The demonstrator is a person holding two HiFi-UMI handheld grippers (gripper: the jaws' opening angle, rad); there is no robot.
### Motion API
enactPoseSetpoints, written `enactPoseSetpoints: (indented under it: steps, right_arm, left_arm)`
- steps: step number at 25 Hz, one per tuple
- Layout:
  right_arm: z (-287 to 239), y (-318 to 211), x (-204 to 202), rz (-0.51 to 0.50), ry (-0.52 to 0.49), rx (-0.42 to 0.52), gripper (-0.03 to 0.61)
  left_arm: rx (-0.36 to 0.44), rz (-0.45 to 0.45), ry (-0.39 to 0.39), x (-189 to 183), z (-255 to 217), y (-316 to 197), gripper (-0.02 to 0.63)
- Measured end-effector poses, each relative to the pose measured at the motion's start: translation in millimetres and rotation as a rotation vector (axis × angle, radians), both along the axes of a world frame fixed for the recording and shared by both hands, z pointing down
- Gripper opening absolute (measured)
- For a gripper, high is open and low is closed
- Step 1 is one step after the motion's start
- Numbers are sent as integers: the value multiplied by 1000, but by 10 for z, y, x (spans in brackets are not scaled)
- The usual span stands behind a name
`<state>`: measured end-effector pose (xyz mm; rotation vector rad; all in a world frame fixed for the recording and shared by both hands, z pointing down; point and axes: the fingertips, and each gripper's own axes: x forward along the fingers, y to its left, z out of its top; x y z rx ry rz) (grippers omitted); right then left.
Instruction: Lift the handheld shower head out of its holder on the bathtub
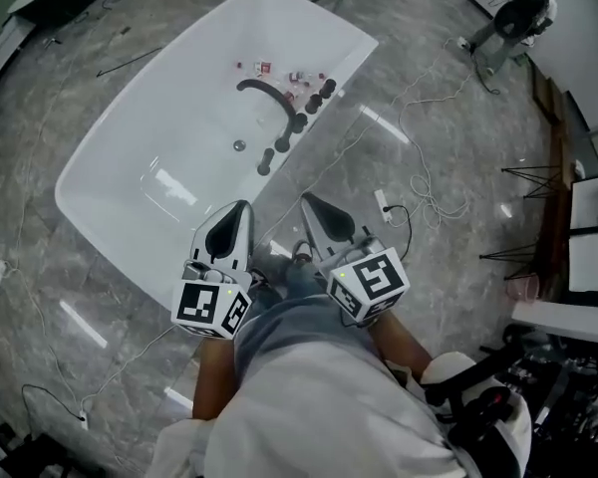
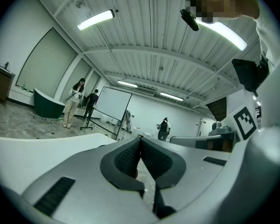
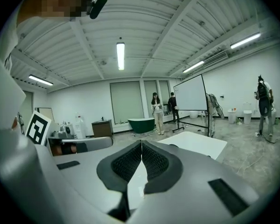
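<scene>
Noting left claw point(image 1: 243, 207): clenched, pads meeting, nothing between.

Handheld shower head point(image 1: 265, 163): probably slim dark upright fitting on bathtub point(image 1: 100, 152) rim. Sits ahead of and below left claw tip, slightly to its right. Untouched. Holder too small to make out; pick among dark fittings not certain.

Judgement: rigid, smooth, likely slippery, modest weight; unseen hose may drag. Grip slim body, lift straight up.

Right claw point(image 1: 309, 201): clenched, empty; shower head ahead, to its left.

I count one bathtub point(image 1: 179, 127), one spout point(image 1: 263, 89), one drain point(image 1: 239, 145). Two grippers: left gripper point(image 1: 244, 205), right gripper point(image 1: 306, 199). One whiteboard point(image 3: 190, 92), one green tub point(image 3: 141, 124), three people point(image 3: 157, 107).
</scene>
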<state>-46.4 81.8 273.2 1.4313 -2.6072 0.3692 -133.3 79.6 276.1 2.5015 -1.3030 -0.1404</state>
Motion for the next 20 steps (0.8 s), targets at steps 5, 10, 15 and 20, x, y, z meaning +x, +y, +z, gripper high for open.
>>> enactPoseSetpoints:
  steps: [5,10,15,20]
  right_arm:
    - [172,41,101,1,-17,26,17]
    - [376,-81,198,-19,-14,-12,17]
    - [750,-1139,556,-78,14,-77,17]
    - [1221,-1883,661,-129,36,-88,17]
  left_arm:
    - [-14,16,-60,108,504,-79,14]
    - [-9,-9,-142,281,1172,-475,15]
    - [-100,-32,-232,820,2309,-1834,212]
    - [-199,-57,-281,952,3265,-2613,252]
